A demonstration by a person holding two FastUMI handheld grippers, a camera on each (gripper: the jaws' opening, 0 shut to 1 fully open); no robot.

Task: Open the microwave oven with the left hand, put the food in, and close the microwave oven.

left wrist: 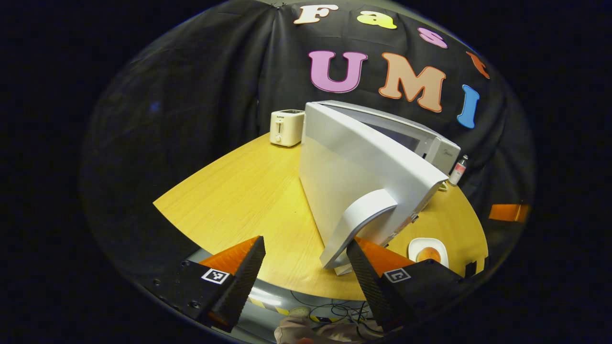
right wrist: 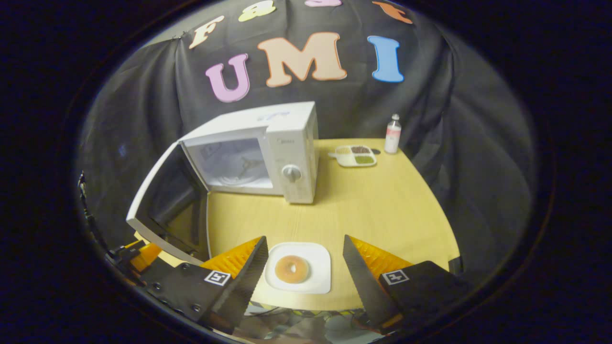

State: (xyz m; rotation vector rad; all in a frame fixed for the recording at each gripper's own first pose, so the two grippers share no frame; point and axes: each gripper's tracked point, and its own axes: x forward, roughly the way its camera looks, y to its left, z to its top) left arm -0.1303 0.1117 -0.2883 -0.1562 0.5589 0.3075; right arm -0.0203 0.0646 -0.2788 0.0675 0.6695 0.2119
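white microwave [right wrist: 267,153] sits on the wooden table [right wrist: 392,205], and we see its door [right wrist: 165,200] swung wide, the bare cavity with its glass turntable [right wrist: 234,177] showing behind it. in the left gripper view we look at the outer face of that door [left wrist: 354,177] from close by, with its curved handle [left wrist: 356,224] standing between the fingers of our left gripper [left wrist: 306,267]. the jaws are spread apart; the right finger sits just beside the handle's lower end, and we cannot tell whether it touches. the left finger is well clear of it.

our right gripper [right wrist: 303,267] hangs spread wide over the near edge of the table, gripping nothing. between its fingers lies the food, a glazed doughnut [right wrist: 292,269] on a square white plate [right wrist: 318,282], resting flat on the table in front of the microwave and apart from it. the same plate [left wrist: 420,246] peeks out past the door's edge in the left gripper view, the doughnut [left wrist: 429,254] on it.

at the far side of the table we see a small divided tray [right wrist: 356,155] with portions in its compartments and, just beside it, a little white bottle [right wrist: 393,134] standing upright. a cream toaster [left wrist: 286,127] stands at the table's far corner beyond the door, in the left gripper view. below the table edge some cables [left wrist: 334,310] lie on the floor.
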